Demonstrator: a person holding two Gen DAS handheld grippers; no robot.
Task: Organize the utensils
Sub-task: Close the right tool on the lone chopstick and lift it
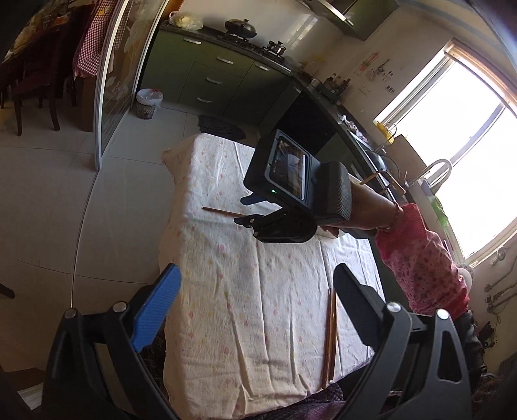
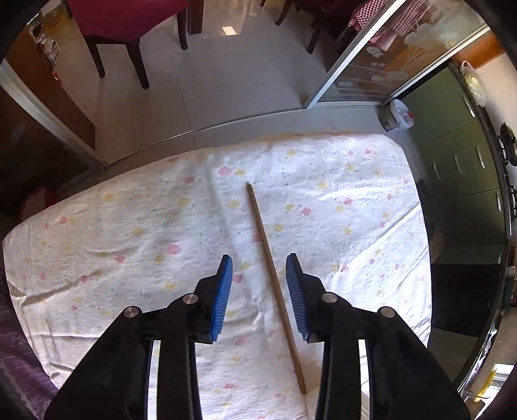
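A single brown chopstick (image 2: 274, 281) lies on the floral white cloth (image 2: 129, 232) and runs between the open jaws of my right gripper (image 2: 259, 258); the blue pads (image 2: 226, 290) stand apart on either side of it, not touching. In the left wrist view the same chopstick (image 1: 223, 212) sticks out leftward from the right gripper (image 1: 250, 210), held over the cloth's far half. A pair of chopsticks (image 1: 330, 336) lies side by side near the cloth's near right edge. My left gripper (image 1: 257, 274) is open wide and empty above the cloth.
The cloth (image 1: 242, 290) covers a small table with tiled floor (image 1: 48, 200) around it. Green kitchen cabinets (image 1: 223, 80) and a counter stand beyond, a waste bin (image 1: 147, 103) on the floor, chairs (image 2: 129, 26) to the far side, a bright window (image 1: 468, 145) at right.
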